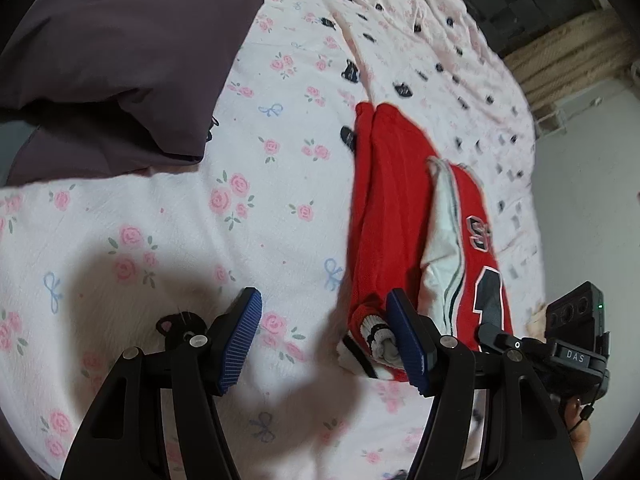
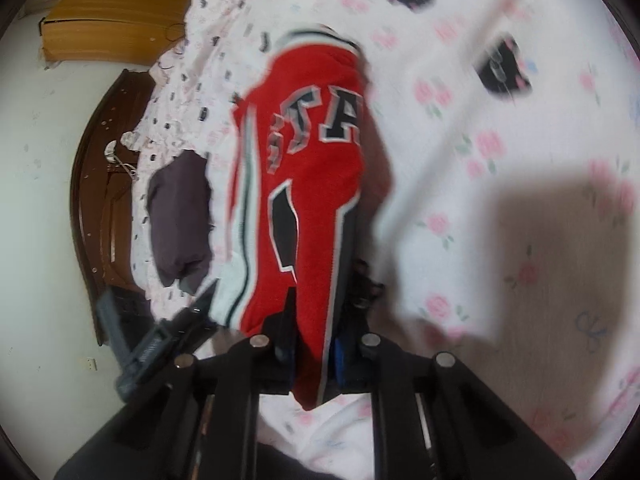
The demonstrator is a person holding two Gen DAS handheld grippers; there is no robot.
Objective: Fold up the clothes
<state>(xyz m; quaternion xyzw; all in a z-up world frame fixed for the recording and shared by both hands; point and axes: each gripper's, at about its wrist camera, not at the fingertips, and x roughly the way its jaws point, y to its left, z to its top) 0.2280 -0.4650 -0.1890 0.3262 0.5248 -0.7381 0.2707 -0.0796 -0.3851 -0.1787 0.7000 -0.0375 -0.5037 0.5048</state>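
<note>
A red jersey [image 1: 392,208] with white side panels and black lettering lies lengthwise on the floral bedsheet [image 1: 200,220]. My left gripper [image 1: 324,344] hovers open over the sheet at the jersey's near end. Its blue pads are apart and hold nothing, and the right pad sits beside the ribbed hem [image 1: 376,336]. In the right wrist view my right gripper [image 2: 314,344] is shut on the jersey [image 2: 304,168], a fold of red cloth pinched between its fingers. The cloth rises blurred in front of the lens. The right gripper's black housing [image 1: 576,332] shows at the lower right.
A dark purple garment [image 1: 120,60] lies at the far left of the bed, also visible as a purple garment [image 2: 180,216] in the right wrist view. The bed's edge drops to the floor [image 1: 592,220]. A dark wooden bed frame [image 2: 92,200] and a cardboard box [image 2: 120,16] stand beyond.
</note>
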